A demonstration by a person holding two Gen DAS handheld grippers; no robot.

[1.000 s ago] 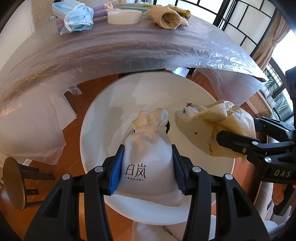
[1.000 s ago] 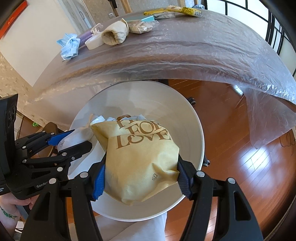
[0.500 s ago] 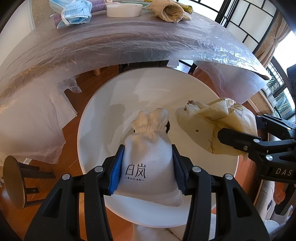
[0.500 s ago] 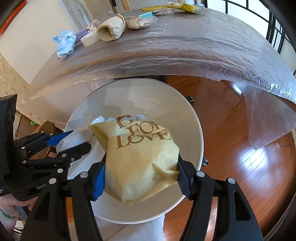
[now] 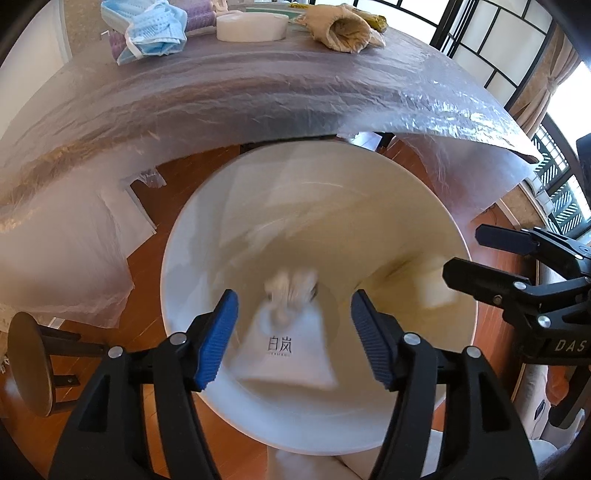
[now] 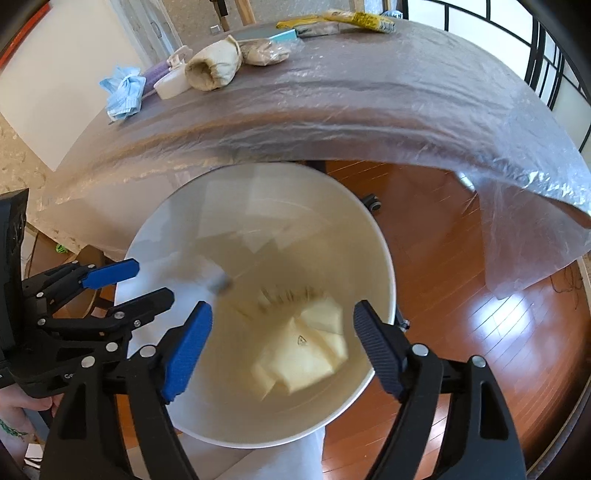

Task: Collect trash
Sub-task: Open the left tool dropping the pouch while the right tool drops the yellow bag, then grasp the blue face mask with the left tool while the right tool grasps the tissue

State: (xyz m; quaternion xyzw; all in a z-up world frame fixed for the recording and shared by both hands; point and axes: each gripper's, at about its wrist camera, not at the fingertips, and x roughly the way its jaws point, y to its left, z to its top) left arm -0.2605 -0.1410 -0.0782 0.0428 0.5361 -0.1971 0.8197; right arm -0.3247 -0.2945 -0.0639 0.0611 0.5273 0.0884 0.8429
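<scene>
Both grippers' jaws have just been opening and hold nothing. Below the left gripper (image 5: 293,338) a blurred white pouch (image 5: 286,345) drops into the bin (image 5: 184,236); only the right gripper (image 6: 282,349) view shows the yellow bag (image 6: 301,352) inside. Masks (image 5: 155,31) lie on the table (image 5: 258,92).

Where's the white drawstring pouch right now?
In the left wrist view, the white drawstring pouch is blurred inside the white bin, between and below the left gripper's open jaws, touching neither pad.

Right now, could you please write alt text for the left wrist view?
The open left gripper hangs above a white bin as a blurred white pouch falls inside. Behind is a plastic-covered table holding face masks.
</scene>
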